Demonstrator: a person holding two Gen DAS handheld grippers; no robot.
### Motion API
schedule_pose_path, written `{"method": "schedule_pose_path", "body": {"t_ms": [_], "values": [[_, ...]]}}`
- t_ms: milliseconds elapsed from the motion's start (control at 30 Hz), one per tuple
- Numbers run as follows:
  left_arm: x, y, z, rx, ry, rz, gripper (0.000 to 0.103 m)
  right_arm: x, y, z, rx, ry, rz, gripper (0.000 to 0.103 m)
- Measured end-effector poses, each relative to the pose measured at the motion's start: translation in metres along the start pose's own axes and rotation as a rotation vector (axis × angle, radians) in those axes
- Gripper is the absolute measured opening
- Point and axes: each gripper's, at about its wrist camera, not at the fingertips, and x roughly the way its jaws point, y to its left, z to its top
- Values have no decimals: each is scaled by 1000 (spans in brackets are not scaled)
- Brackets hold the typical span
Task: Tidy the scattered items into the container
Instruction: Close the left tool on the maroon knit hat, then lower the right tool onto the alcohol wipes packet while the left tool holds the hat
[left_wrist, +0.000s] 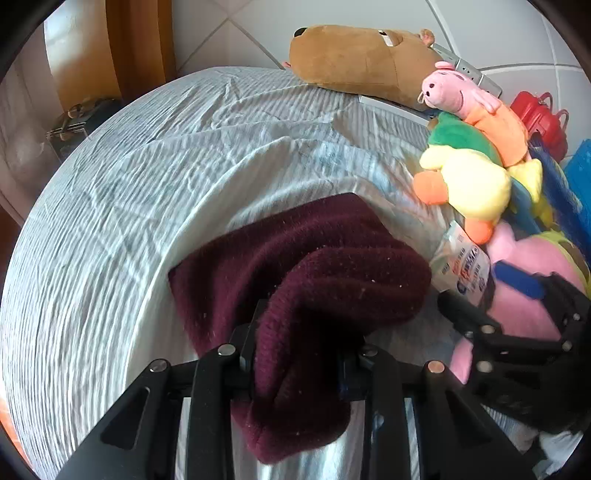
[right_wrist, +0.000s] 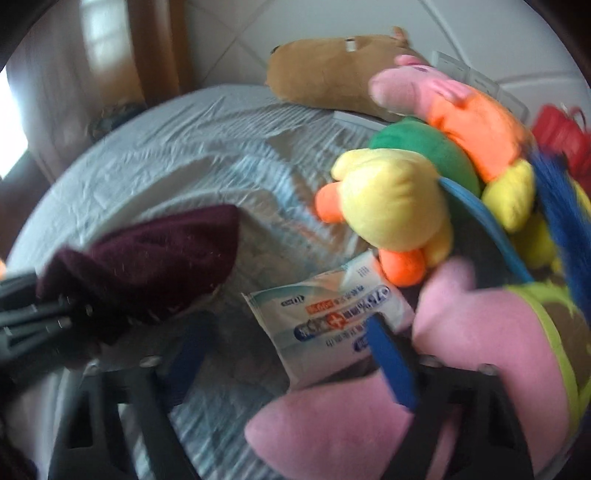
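My left gripper is shut on a maroon knit hat, which hangs over the striped bed sheet; the hat also shows at the left of the right wrist view. My right gripper is open, its blue-padded fingers astride a white wet-wipes packet that lies against a pink star plush. A yellow duck plush, a pink pig plush and a green plush are piled at the right by a blue basket.
A large brown plush lies at the bed's far edge over a white device. A red bag stands on the tiled floor beyond. A wooden door frame is at the far left.
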Motion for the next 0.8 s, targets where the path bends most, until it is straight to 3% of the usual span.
{"method": "schedule_pose_path", "body": {"t_ms": [167, 400, 467, 533, 800], "values": [[9, 0, 11, 5, 4, -19, 30, 31, 2, 1, -54, 65, -68, 66], [16, -9, 14, 25, -7, 9, 34, 33, 1, -3, -73, 34, -81, 66], [17, -13, 15, 42, -12, 19, 34, 33, -1, -3, -68, 30, -77, 58], [17, -14, 13, 53, -18, 24, 33, 32, -3, -3, -60, 26, -74, 41], [-1, -27, 5, 84, -11, -1, 19, -7, -15, -3, 10, -31, 34, 16]]}}
